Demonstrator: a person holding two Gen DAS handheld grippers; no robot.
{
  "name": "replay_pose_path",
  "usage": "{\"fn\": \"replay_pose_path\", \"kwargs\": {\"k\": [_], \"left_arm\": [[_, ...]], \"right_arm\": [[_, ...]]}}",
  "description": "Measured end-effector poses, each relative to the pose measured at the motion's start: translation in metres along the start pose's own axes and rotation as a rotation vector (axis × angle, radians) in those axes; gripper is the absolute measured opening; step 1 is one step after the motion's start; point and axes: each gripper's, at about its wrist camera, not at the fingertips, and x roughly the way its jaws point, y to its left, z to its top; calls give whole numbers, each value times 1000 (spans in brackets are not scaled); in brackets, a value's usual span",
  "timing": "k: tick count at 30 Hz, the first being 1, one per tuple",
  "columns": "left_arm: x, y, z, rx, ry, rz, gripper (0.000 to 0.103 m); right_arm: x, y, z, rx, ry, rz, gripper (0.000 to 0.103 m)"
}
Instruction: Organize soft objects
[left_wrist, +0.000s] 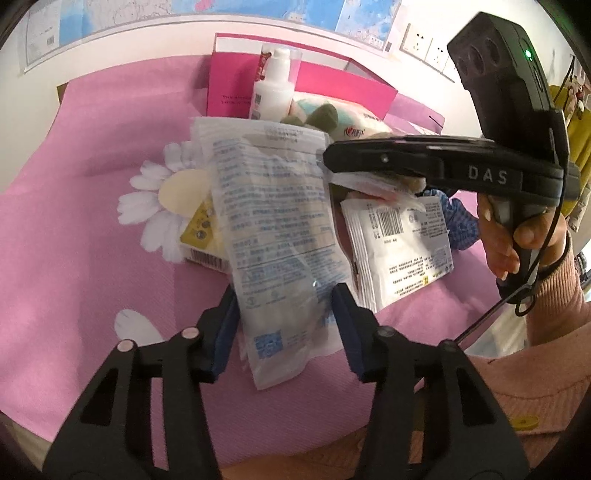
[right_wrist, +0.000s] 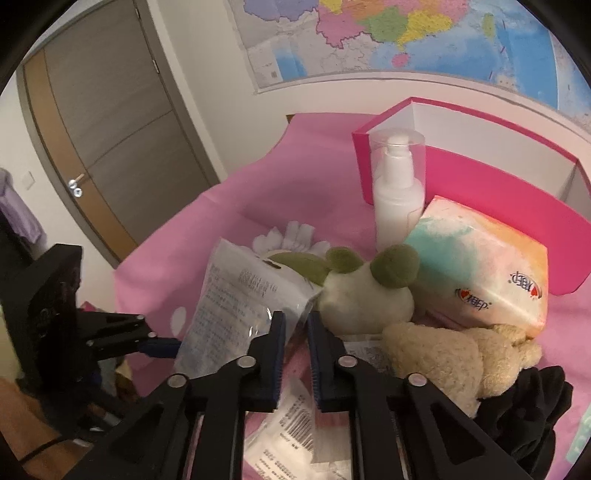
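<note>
1. A pink cloth with white daisy prints (left_wrist: 92, 155) covers the tabletop, matte and finely woven.
2. At the back stands an open pink cardboard box (right_wrist: 480, 184) with white inner walls. It looks empty, so sorting seems barely begun.
3. In front of it, loose, lie a soft pastel tissue pack (right_wrist: 480, 266), a rigid white pump bottle (right_wrist: 397, 192), a cream plush with green ears (right_wrist: 365, 295), a fuzzy beige plush (right_wrist: 443, 354) and a dark fabric bundle (right_wrist: 524, 413).
4. A crinkly clear plastic pouch (left_wrist: 280, 229) lies between the left gripper (left_wrist: 286, 325) jaws, partly open with pads at its edges.
5. The right gripper (right_wrist: 295, 354) jaws appear nearly closed above a flat white barcoded sachet (left_wrist: 399, 243); no grip is visible.
</note>
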Motion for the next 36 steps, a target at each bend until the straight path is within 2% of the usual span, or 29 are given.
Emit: {"fn": "replay_pose_path", "kwargs": {"k": [6, 8, 10, 11, 12, 14, 17, 23, 25, 27, 28, 29, 32, 33, 36], "left_arm": [[-7, -7, 9, 64, -38, 14, 40], [-6, -9, 15, 95, -48, 15, 36], [-7, -11, 20, 144, -59, 11, 36], [-6, -12, 21, 166, -62, 19, 36], [-5, -13, 22, 187, -66, 27, 36], [-3, -11, 24, 210, -59, 22, 36], [-1, -8, 26, 237, -59, 8, 36], [2, 1, 28, 254, -49, -17, 36], [4, 6, 30, 234, -40, -36, 37], [5, 10, 29, 215, -38, -55, 38], [5, 11, 29, 208, -39, -59, 40], [5, 14, 28, 199, -41, -61, 42], [1, 21, 29, 157, -60, -33, 53], [-1, 26, 31, 122, -67, -13, 54], [-5, 45, 33, 14, -68, -18, 59]], "right_arm": [[-7, 0, 2, 12, -38, 71, 6], [-10, 0, 1, 7, -53, 61, 7], [-17, -2, 3, 9, -76, 15, 12], [-20, -3, 3, 5, -84, 10, 23], [-22, -5, 5, -1, -86, 6, 40], [-26, -5, 10, -14, -108, -54, 53], [-21, 0, 23, -67, -100, -40, 55], [20, 23, 51, -245, 18, 8, 61], [29, 27, 54, -289, 76, 78, 58], [33, 32, 52, -330, 92, 60, 41], [32, 34, 50, -356, 91, 49, 37], [28, 33, 49, -363, 89, 50, 27], [15, 29, 45, -360, 89, 56, 18], [14, 27, 45, -356, 86, 54, 7], [8, 21, 37, -313, 80, 27, 6]]}}
